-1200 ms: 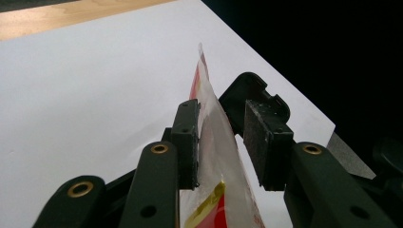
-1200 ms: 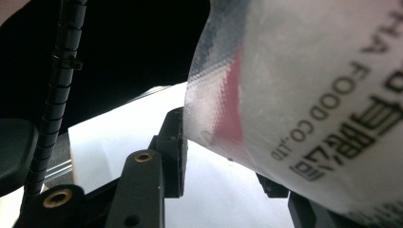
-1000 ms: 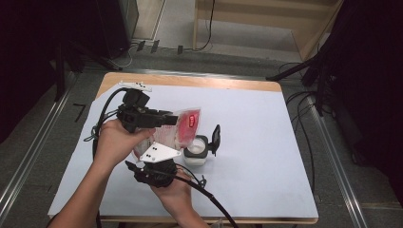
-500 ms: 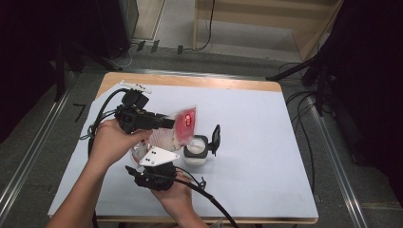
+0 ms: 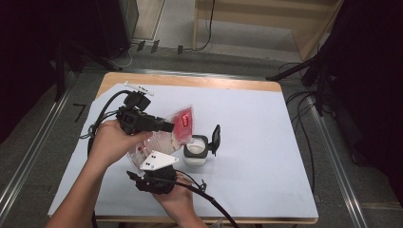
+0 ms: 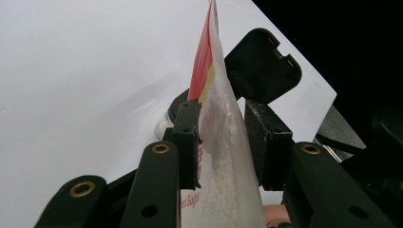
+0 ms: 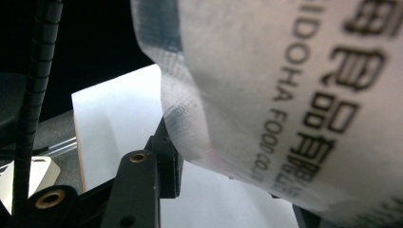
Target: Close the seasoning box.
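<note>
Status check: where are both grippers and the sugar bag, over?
Left gripper shut on sugar bag, tipped over open jar. Right gripper at bag's lower end, grip unclear. Jar's black lid flipped back, nothing blocking.

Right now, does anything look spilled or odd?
No spill visible. The sugar bag is tipped over the open jar, held by the left gripper, whose pad carries white grains.
</note>
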The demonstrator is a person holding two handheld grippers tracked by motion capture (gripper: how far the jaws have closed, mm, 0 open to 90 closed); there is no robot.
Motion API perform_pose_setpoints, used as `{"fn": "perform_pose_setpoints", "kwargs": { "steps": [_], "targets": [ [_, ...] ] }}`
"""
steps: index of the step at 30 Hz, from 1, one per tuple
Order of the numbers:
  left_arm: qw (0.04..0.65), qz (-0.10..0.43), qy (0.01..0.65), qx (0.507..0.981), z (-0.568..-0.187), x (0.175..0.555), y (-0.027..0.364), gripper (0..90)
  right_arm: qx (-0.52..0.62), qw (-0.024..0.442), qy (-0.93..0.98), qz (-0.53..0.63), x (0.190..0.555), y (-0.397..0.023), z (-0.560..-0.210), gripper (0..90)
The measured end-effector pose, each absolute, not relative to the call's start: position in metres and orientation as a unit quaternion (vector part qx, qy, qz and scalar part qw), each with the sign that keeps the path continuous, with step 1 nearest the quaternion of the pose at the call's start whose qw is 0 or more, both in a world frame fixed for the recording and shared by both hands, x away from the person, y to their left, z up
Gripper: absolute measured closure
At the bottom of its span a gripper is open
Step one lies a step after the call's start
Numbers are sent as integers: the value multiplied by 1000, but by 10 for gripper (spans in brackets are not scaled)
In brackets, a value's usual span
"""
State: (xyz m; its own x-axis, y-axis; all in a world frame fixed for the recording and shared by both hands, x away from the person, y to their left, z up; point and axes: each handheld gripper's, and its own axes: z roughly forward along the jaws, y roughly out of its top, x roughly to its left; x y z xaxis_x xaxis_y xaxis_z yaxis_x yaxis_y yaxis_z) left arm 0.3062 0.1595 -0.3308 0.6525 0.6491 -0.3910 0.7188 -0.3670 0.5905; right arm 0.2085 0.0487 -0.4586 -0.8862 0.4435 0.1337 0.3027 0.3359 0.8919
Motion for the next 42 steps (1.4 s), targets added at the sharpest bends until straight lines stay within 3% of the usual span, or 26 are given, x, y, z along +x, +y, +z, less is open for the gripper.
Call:
{"fn": "perform_pose_setpoints", "kwargs": {
  "steps": [28, 42],
  "targets": [
    [348, -64, 403, 844, -355, 314, 148, 679, 218, 50, 836, 502, 206, 49, -483, 553],
    [336, -58, 400, 851, -364, 315, 148, 770, 212, 56, 849, 481, 209, 51, -497, 557]
  ]
}}
